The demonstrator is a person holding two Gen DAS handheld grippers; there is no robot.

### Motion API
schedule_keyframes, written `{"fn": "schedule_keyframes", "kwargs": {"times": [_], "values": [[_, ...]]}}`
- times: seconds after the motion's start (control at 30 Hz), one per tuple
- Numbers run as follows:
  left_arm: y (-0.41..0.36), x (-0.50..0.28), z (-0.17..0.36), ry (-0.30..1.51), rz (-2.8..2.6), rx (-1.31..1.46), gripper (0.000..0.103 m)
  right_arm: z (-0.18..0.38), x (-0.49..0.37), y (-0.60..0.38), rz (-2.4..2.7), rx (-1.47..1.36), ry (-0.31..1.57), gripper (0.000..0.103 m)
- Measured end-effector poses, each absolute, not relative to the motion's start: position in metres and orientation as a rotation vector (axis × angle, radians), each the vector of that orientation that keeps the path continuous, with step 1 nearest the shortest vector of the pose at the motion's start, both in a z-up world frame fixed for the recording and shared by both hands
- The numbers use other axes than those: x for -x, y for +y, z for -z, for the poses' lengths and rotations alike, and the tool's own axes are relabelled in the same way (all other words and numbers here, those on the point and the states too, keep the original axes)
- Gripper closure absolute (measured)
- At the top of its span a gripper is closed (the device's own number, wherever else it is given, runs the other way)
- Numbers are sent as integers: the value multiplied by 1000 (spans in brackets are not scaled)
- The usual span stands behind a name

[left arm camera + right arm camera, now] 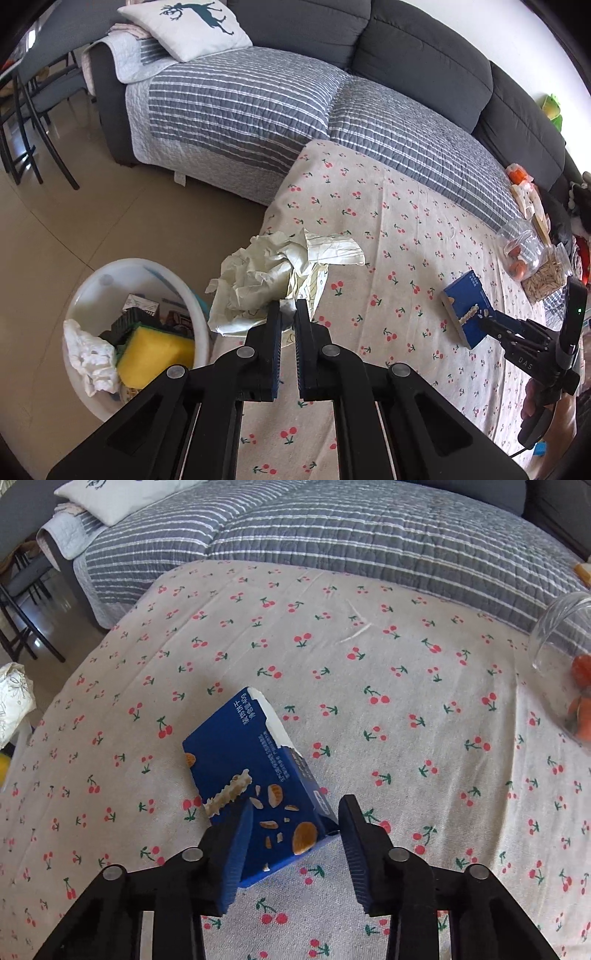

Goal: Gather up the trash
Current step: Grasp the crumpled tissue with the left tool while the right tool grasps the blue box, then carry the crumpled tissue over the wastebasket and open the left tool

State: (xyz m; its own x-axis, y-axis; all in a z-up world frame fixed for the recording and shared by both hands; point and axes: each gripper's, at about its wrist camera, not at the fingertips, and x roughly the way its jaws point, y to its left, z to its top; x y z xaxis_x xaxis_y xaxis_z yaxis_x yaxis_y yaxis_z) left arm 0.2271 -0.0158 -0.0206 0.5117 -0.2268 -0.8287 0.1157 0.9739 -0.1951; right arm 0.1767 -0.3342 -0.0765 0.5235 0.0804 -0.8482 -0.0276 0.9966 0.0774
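At the left edge of the cherry-print cloth-covered table [369,229], the left gripper [287,314] is clamping a crumpled cream-coloured paper wrapper [266,273], its jaws nearly together with only a thin fold of paper between them. The wad is hanging out past the table edge toward the round white plastic bin [92,280] on the floor, which suggests it is being carried there for dropping. That bin is already holding a yellow sponge [155,354] and a wad of white tissue [92,358].

Further right on the same cloth, the right gripper [295,834] is straddling a torn-open blue cardboard snack box [251,771]. The box is tilting, torn end raised and away. The left pad is lying against the printed face; the right jaw seems to be meeting the box's near corner, so I judge it gripped, though only lightly.

The left wrist view alone is showing the bin and its contents, plus the right tool from the side with the person's hand [535,402] on its handle. The right wrist view alone is showing the jaw contact on the box, and a clear glass jar [557,635] lying on its side with orange fruit inside.
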Motion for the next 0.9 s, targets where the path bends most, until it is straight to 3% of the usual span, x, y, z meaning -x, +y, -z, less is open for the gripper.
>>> {"fn": "schedule_keyframes", "kwargs": {"times": [0.13,0.2,0.3,0.47,0.57,0.9], "values": [[3,-222,16,1006,192,135,96,75,-167,-332,-90,-50,1031,57],[12,-219,14,1000,185,141,96,76,-167,-330,-91,-42,1032,31],[28,-215,14,998,173,152,96,77,-170,-327,-63,-22,1016,20],[61,-212,13,985,137,174,96,98,-187,-321,-10,27,1071,20],[85,-212,12,976,108,199,96,107,-191,-323,3,13,1085,37],[140,-219,27,975,24,248,96,78,-173,-322,-50,-68,1057,38]]}}
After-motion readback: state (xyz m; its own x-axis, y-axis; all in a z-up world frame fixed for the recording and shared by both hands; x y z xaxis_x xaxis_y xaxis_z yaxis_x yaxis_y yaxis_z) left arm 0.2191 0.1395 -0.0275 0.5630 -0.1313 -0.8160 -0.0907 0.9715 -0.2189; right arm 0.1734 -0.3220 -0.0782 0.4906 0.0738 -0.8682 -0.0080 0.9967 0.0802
